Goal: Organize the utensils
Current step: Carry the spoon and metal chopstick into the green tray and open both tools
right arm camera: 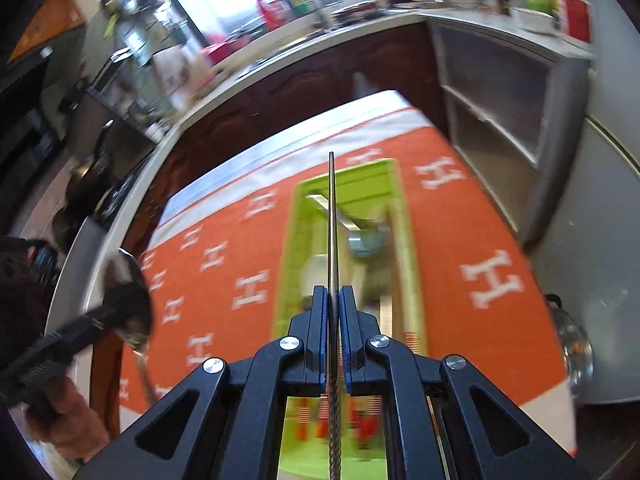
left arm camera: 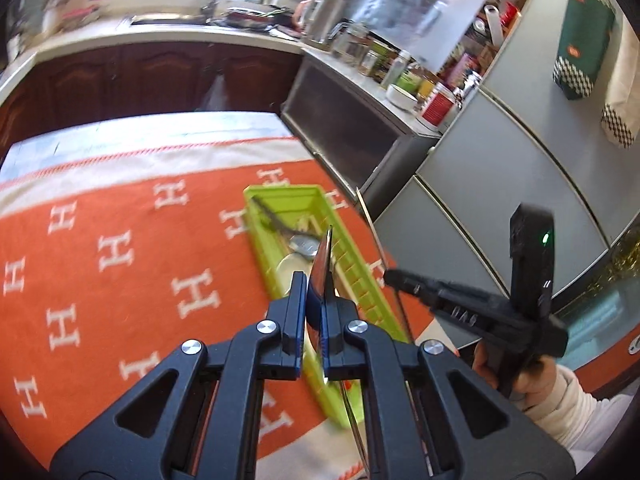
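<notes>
**Spotter:** What's in the left gripper (left arm camera: pixel 316 280)?

**Me:** My fingers (left arm camera: pixel 294 312) are clamped on a spoon (left arm camera: pixel 322 268). It's seen edge-on, bowl up past the tips, handle trailing back under the frame. I'm holding it in the air above the green tray (left arm camera: pixel 280 200).

**Spotter:** And the right?

**Me:** The right gripper (right arm camera: pixel 333 300) is closed tight on a thin metal utensil (right arm camera: pixel 332 220), also edge-on. It sticks straight out ahead; which kind it is, I cannot tell. It's over the tray too.

**Spotter:** Where's the tray?

**Me:** Lying on the orange cloth (left arm camera: pixel 120 260) that covers the tabletop, near its right edge. There's cutlery already inside, blurred; I make out a round spoon bowl (left arm camera: pixel 304 245) and a dark handle (left arm camera: pixel 266 216).
</notes>
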{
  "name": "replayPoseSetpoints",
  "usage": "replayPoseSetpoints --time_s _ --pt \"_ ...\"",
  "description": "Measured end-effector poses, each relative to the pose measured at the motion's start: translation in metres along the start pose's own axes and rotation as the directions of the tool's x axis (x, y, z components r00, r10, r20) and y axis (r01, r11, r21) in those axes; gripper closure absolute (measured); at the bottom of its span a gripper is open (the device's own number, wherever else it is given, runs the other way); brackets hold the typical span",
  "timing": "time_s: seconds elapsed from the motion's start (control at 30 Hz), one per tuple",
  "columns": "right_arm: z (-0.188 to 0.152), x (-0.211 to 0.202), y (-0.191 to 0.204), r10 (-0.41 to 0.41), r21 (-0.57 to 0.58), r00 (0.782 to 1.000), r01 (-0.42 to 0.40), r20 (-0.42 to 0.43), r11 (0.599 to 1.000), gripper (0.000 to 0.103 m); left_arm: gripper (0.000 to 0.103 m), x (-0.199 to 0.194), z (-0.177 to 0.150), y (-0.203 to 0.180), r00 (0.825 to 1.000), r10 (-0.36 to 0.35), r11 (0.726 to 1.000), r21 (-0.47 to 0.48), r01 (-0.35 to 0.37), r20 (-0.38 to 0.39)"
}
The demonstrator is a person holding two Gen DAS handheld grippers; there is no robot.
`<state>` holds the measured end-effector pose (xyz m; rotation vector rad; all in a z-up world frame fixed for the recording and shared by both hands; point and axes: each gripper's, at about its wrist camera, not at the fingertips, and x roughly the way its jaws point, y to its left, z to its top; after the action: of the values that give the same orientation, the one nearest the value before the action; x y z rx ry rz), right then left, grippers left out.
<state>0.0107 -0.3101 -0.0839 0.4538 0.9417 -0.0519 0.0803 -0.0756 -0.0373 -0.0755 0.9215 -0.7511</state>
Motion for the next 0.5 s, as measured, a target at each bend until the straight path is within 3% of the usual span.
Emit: replayPoseSetpoints --time_s 0.2,0.5 --pt "0.003 0.011 -0.031 -0.02 0.02 1.0 0.02 0.006 1.0 0.098 0.099 0.05 0.028 -0.028 0.996 0.068 0.997 0.047 -0.065 -0.062" --pt "0.014 0.063 -0.035 -0.039 0.008 0.997 0.04 -0.065 0.999 0.097 0.099 0.132 0.038 -0.019 0.969 0.18 0.982 0.086 -0.167 -0.171"
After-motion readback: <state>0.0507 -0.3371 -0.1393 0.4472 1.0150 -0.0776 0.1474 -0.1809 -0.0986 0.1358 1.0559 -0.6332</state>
